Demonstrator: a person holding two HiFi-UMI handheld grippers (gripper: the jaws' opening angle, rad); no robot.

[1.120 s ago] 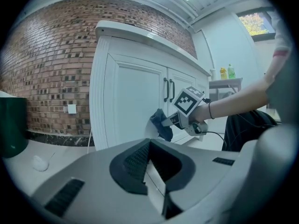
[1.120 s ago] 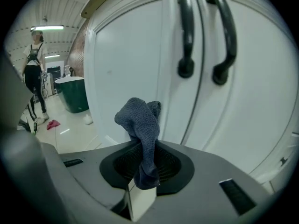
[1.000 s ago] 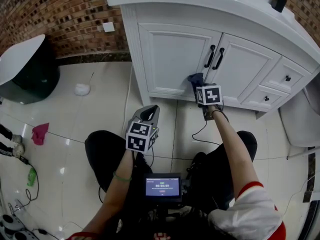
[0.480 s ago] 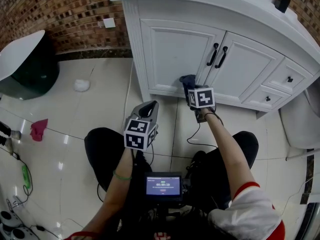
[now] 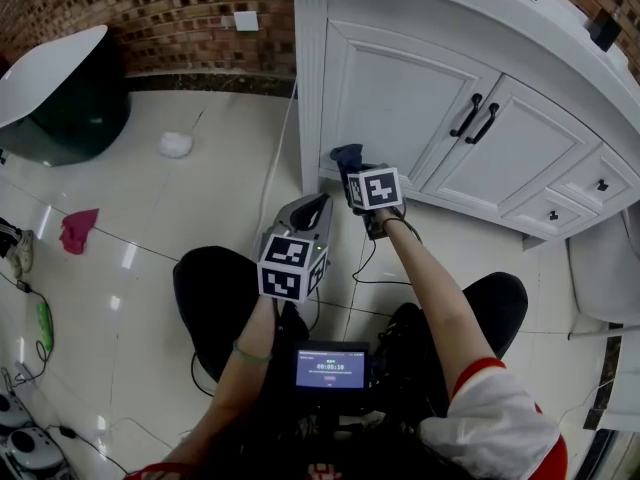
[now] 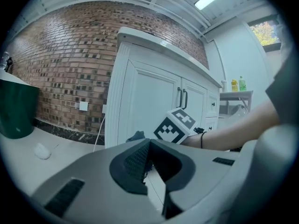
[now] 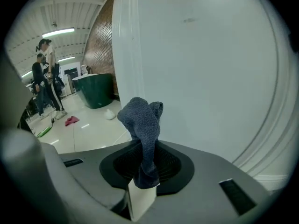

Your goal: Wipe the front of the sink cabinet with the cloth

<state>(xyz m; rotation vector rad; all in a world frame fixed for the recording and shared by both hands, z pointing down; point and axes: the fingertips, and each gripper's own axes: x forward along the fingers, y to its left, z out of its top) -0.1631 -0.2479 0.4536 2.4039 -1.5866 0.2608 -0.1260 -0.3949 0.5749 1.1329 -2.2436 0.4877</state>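
Note:
The white sink cabinet (image 5: 400, 98) fills the upper right of the head view, with two panelled doors and black handles (image 5: 478, 120). My right gripper (image 5: 352, 168) is shut on a dark blue-grey cloth (image 5: 347, 155), held against the bottom left corner of the left door. In the right gripper view the cloth (image 7: 142, 125) stands up from the shut jaws, close to the white door panel (image 7: 210, 69). My left gripper (image 5: 308, 211) hangs lower over the floor, jaws shut and empty; the left gripper view shows the cabinet (image 6: 145, 106) ahead.
A dark green tub (image 5: 70, 98) with a white rim stands at the left by the brick wall (image 5: 150, 18). A white lump (image 5: 176, 145) and a pink rag (image 5: 77, 228) lie on the tiled floor. A white cable (image 5: 278, 158) hangs beside the cabinet. Two people (image 7: 44, 78) stand far off.
My right gripper has slid the cloth leftward along the bottom of the left door, from near the door gap to its left corner. The left gripper has barely moved.

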